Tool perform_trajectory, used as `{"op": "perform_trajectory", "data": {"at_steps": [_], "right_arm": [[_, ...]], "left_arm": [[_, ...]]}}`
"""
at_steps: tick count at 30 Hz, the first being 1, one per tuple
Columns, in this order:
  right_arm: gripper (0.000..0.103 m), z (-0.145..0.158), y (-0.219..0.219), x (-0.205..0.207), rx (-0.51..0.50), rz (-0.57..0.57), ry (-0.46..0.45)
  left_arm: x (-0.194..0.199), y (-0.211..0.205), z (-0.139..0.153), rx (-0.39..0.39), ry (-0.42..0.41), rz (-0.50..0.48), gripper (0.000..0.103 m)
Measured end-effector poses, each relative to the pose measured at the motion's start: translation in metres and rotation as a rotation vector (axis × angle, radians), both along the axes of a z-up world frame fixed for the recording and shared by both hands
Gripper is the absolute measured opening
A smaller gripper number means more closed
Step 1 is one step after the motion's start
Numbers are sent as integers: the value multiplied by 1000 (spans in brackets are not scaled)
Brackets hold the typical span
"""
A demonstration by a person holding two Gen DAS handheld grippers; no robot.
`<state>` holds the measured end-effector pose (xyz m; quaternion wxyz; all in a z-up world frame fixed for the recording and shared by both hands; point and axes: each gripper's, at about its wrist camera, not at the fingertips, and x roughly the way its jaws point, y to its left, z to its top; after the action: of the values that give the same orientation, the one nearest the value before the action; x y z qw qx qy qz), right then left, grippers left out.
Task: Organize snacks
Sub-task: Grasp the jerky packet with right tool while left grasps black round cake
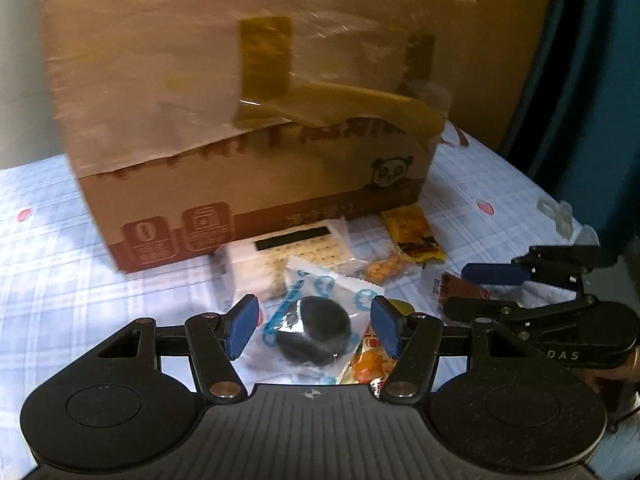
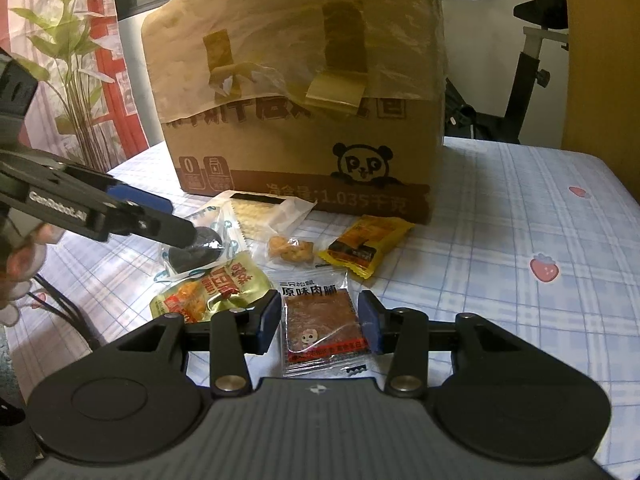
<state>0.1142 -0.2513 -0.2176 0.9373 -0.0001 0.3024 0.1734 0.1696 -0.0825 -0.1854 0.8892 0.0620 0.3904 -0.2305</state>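
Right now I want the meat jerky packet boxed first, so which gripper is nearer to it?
Right. The right gripper is open with the jerky packet between its fingers. The left gripper is off to the packet's left, open around the dark cookie packet.

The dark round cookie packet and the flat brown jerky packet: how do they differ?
The cookie packet holds a dark, round, thick biscuit; the jerky packet holds a flat, square, reddish-brown sheet. The cookie's wrapper has blue print, the jerky's black lettering. The cookie sits between the open left gripper, the jerky between the open right gripper. Both are clear single packs lying on the checked tablecloth.
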Motion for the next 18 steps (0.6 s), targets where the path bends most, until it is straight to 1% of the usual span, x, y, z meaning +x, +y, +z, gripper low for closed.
{"op": "perform_trajectory", "data": {"at_steps": [3, 7, 9, 11, 13, 14, 15, 18], "right_arm": [[45, 0, 0, 0, 1, 1, 3], [45, 0, 0, 1, 5, 1, 7], [45, 0, 0, 1, 5, 0, 8], [46, 0, 0, 1, 5, 1, 9], [46, 0, 0, 2, 6, 2, 11], [46, 0, 0, 2, 6, 1, 11], [46, 0, 0, 2, 6, 1, 11], [46, 0, 0, 2, 4, 1, 10]], "left_arm": [[5, -5, -8, 34, 7, -18, 65], [8, -3, -17, 31, 4, -1, 65], [7, 0, -22, 28, 17, 9, 65], [5, 2, -27, 42, 21, 12, 64], [1, 4, -28, 41, 7, 7, 64], [0, 5, -28, 34, 7, 10, 62], [0, 6, -28, 27, 8, 16, 54], [-4, 13, -25, -1, 2, 36, 51]]}}
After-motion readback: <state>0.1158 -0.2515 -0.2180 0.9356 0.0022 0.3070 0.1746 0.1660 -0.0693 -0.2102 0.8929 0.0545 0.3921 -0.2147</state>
